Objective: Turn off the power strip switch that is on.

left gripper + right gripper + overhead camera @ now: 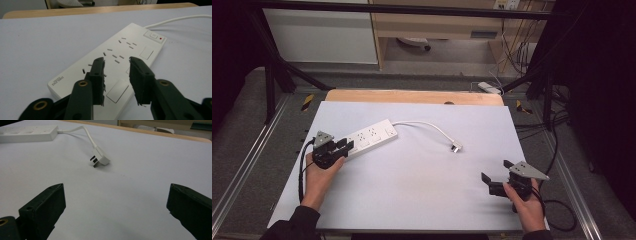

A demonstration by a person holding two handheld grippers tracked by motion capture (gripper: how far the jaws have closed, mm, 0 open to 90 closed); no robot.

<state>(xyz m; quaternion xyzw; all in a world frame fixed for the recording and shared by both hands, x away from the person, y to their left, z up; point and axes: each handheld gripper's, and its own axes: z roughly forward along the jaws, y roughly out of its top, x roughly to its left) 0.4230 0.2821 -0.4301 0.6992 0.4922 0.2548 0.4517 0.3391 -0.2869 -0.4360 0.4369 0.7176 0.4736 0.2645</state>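
Note:
A white power strip [369, 136] lies at the left of the pale table sheet [422, 190], and its white cable [427, 124] curves right to a loose plug [456, 147]. My left gripper [348, 145] is at the strip's near end. In the left gripper view the jaws of the left gripper [116, 62] stand a little apart over the strip [140, 42], and no pad presses on it. My right gripper [495, 170] sits at the front right, wide open with nothing between its jaws. From the right gripper [116, 192], the plug [100, 158] lies ahead with its prongs toward the camera.
A wooden board edge [412, 96] runs along the far side of the sheet. Black frame posts [269, 90] stand at both far corners. Another white power strip [488, 87] and loose cables lie on the floor behind. Each gripper trails a black cable [562, 215].

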